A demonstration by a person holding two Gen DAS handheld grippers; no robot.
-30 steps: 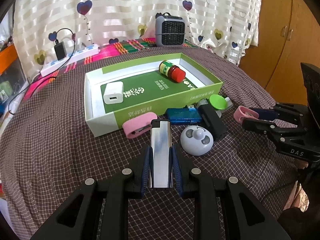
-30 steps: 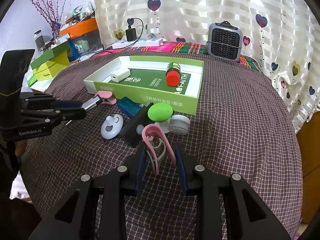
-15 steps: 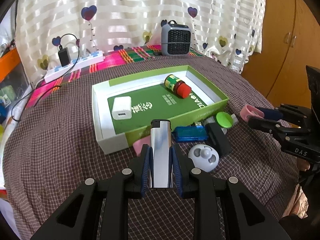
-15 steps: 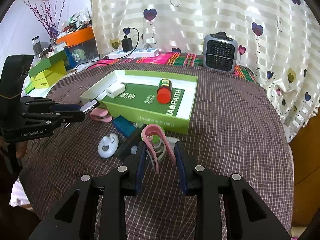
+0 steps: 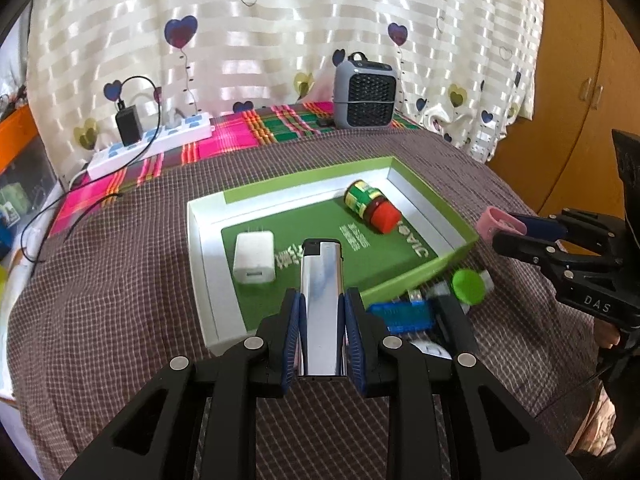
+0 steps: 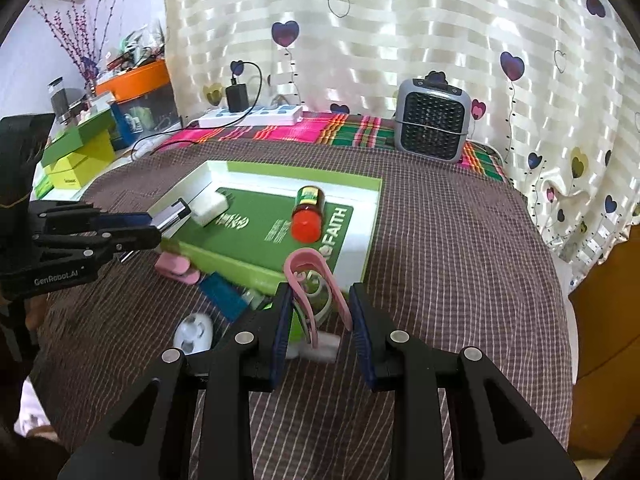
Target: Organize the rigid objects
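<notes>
Above the green box [image 5: 432,196], a silver lighter [image 5: 321,304] sat clamped in the left gripper [image 5: 322,320]'s jaws, while the right gripper [image 6: 319,316]'s jaws pinched a pink clip [image 6: 316,284], both seemingly bound for the box beside a charger [image 5: 255,257] and bottle [image 5: 372,207].

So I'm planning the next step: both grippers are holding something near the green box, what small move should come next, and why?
Probably carry the left gripper forward and lower its silver lighter onto the bare green floor of the box, between the white charger and the red-capped bottle. The right gripper holds its pink clip short of the box.
</notes>
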